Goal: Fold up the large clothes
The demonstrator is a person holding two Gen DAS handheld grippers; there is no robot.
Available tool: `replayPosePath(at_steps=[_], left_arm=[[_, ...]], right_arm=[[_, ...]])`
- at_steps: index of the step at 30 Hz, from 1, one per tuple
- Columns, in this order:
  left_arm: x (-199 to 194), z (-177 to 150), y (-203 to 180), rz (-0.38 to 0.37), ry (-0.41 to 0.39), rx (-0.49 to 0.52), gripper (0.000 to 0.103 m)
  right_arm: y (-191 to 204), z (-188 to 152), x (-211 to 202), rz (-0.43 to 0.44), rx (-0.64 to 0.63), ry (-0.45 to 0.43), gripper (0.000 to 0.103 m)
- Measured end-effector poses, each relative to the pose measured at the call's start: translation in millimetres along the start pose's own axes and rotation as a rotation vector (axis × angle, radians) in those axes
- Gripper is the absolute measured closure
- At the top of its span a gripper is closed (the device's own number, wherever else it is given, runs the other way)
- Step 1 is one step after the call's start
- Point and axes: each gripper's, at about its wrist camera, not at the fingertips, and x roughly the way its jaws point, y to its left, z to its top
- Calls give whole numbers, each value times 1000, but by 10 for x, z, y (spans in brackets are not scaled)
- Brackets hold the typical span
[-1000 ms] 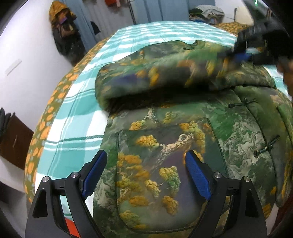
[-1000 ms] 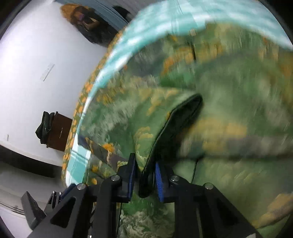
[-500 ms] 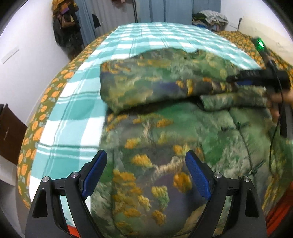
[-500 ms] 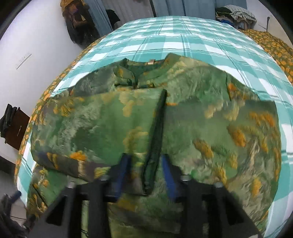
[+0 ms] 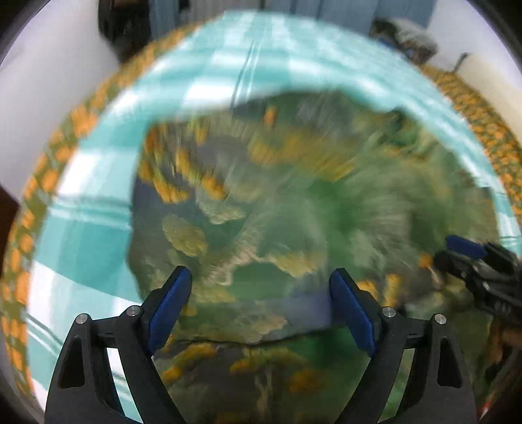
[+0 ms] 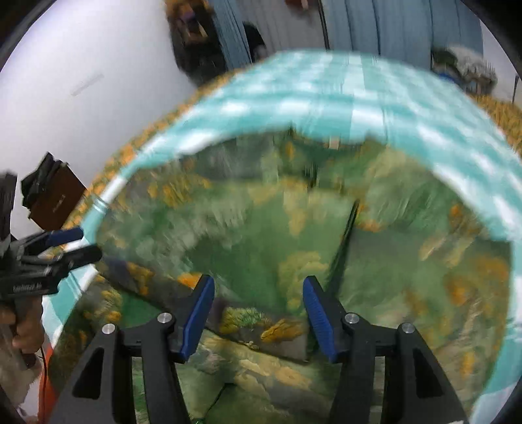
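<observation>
Both sleeves lie folded across the jacket point(image 6: 261, 234) on the bed point(image 6: 359, 98); left gripper point(image 5: 261, 293) wide, right gripper point(image 6: 257, 303) just opening, empty, so next grab the hem squarely at both corners.

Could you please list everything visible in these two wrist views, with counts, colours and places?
jacket: one, green with orange and yellow print, lying partly folded on the bed.
bedcover: one, teal and white check, under the jacket.
orange-print sheet: one, green with orange pattern, along the bed's edges.
brown cabinet: one, by the white wall, dark item on top.
curtain: blue-grey, behind the bed.
clothes pile: one, blurred, far right of the bed.
dark hanging items: blurred, on the far wall.
left gripper: black with blue pads, open over the jacket, holding nothing.
right gripper: black with blue pads, jaws have just been opening, nothing gripped.
hand: one, on the left gripper's handle.
</observation>
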Motion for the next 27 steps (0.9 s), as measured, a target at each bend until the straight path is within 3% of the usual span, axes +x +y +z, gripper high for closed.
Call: replayPosePath(at_steps=[1,3,10,14,17,21,24,27], left_arm=[[156,-22,24,0,37,-18,14],[328,-78,66,-13,38,-43,13],[200,27,-7,11,67,-18,13],[-146,263,-31,-1,-7,9,17],[-224,482,16,-12,-48,-23,17],[308,474,96,1,56,-57,17],[469,355,-10,55,20,35,16],[442,389,-37,68,28,29,16]], right_arm=[[-41,-41,117,-8,15,28,45],[-39,-86,190,-14,9,36,45],[24,-64,227,-23,-5,43,46],[20,-78,209,-20,-2,24,46],[15,-90,210,-20,6,21,45],[14,-87,203,-16,8,20,45],[9,-75,195,-11,7,20,45],[-4,-75,191,-12,5,18,45]])
